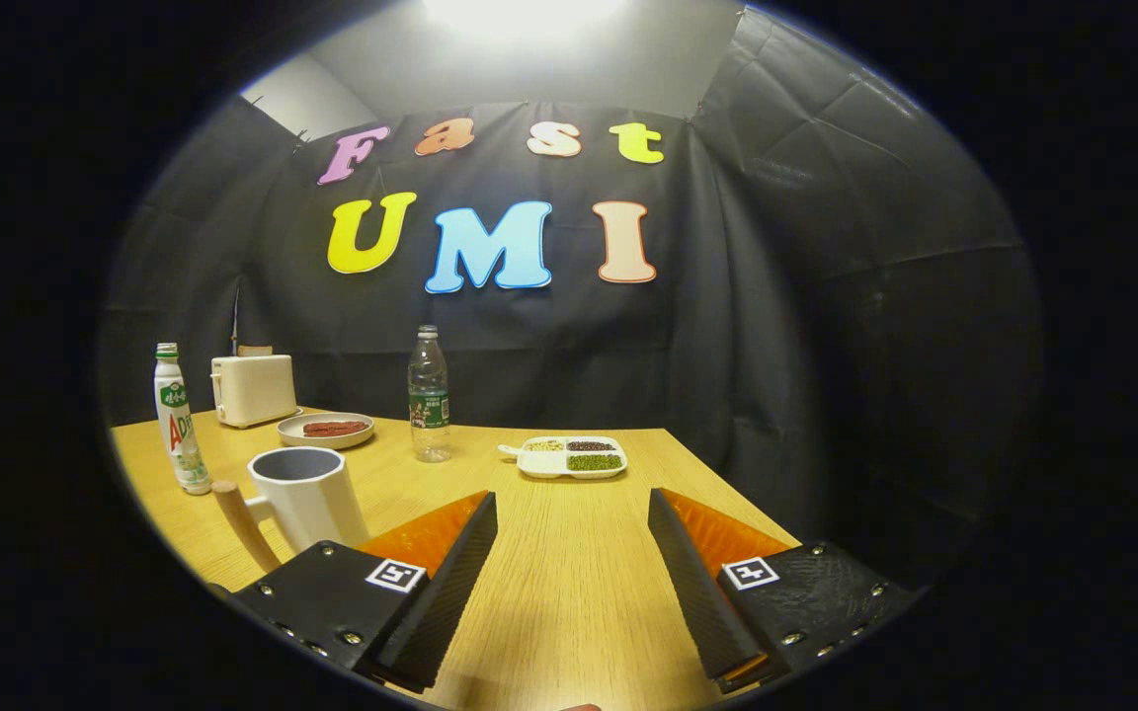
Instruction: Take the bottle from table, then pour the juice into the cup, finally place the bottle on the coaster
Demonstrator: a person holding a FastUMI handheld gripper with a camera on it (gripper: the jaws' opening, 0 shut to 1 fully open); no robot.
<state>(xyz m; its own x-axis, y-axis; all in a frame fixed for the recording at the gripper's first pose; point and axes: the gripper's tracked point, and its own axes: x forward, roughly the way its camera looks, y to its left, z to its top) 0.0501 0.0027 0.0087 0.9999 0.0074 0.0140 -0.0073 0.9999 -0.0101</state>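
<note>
**A:** Gripper view: what step did the figure show?

**B:** The first one, judged from the layout. The tool [572,509] stood with its fingers spread wide and nothing between them, above the pale wooden surface [569,583]. Which bottle held the juice was uncertain: a white plastic bottle with a green cap and printed label [180,420] stood far off to the left beyond the fingers, and a clear plastic water bottle with a green label [429,395] stood ahead, further back. Neither had been taken.

**A:** And the cup?

**B:** A white mug with a wooden handle [307,499] stood just ahead of the left finger, upright, its opening unobstructed. No coaster could be made out.

**A:** What did the next move call for?

**B:** Probably a swing leftward and forward to bracket the chosen bottle's body. The mug lay close to that path and could be knocked.

**A:** Other items?

**B:** A cream toaster [253,388], a round plate with reddish food [326,429] and a white divided tray of beans [569,456] sat toward the back.
</note>
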